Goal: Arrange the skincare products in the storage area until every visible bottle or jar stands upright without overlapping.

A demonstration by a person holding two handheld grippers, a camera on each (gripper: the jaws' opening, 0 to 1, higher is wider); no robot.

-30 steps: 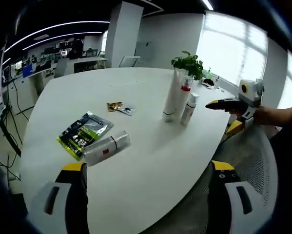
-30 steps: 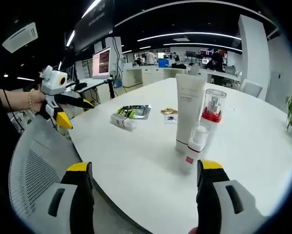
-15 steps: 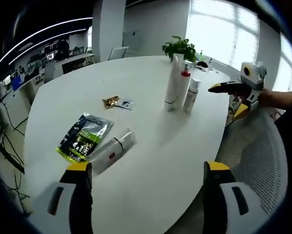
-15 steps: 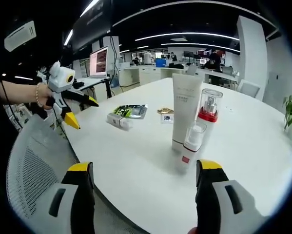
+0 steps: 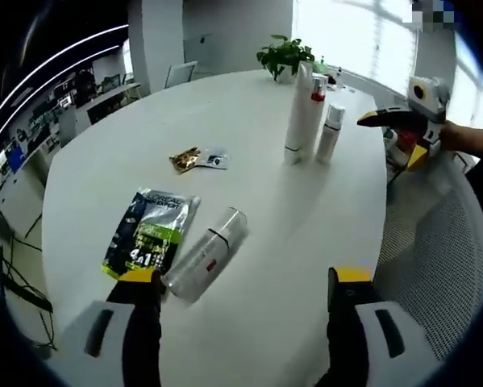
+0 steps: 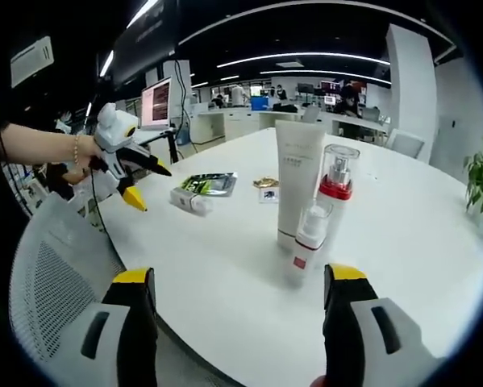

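Lying flat: clear bottle (image 5: 204, 260), red label | both grippers (image 5: 241, 310) (image 6: 235, 310) spread, empty

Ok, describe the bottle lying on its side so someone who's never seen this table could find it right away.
On the large white oval table, look at the near edge beside the green and black foil sachet. The clear plastic bottle with a red label lies flat there, unlike the white tube and two pump bottles standing upright farther across.
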